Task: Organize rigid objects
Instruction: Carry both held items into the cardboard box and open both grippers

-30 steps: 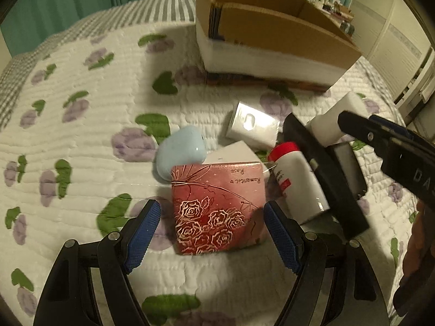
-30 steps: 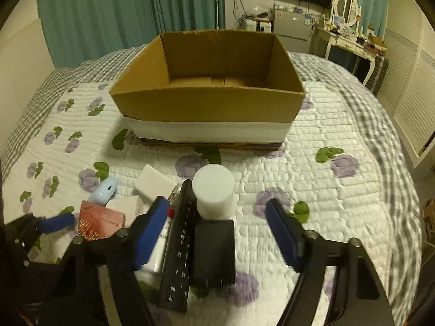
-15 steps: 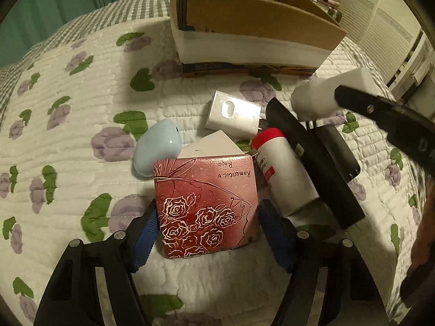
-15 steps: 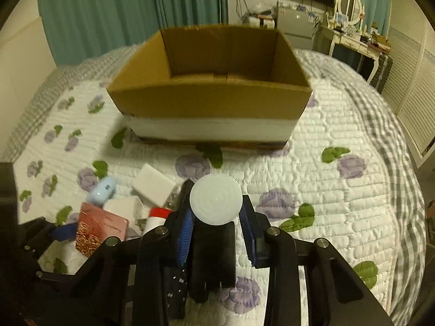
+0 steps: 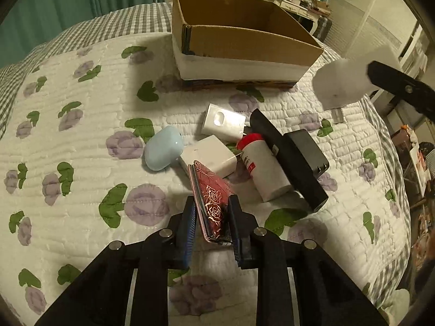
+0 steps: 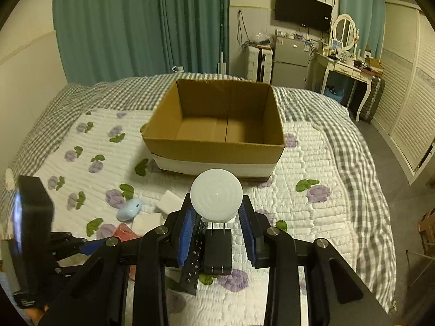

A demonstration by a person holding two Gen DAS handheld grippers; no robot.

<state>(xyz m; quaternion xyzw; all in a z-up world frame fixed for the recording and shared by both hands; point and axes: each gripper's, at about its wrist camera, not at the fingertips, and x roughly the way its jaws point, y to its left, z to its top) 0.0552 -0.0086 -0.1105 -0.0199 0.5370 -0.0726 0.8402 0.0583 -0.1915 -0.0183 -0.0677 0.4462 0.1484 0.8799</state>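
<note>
- The left gripper (image 5: 210, 217), open around the red rose case (image 5: 210, 198) a second ago, now clamps it edge-up, nearer than the cardboard box (image 5: 244, 46)
- The right gripper (image 6: 217, 232) now pinches the white round plug (image 6: 216, 199), lifted before the box; quilt (image 6: 326, 217) rightward lies bare
- The plug's prongs are barely discernible

The open brown cardboard box (image 6: 217, 125) shows a bare floor, and the quilt before its near wall is unoccupied. On the floral quilted bedspread (image 5: 68, 141), a pale blue oval case (image 5: 163, 154), white square charger (image 5: 209, 157), red-capped white bottle (image 5: 261, 168) and long black remote (image 5: 285, 157) crowd together, touching; bare quilt lies to their left.
</note>
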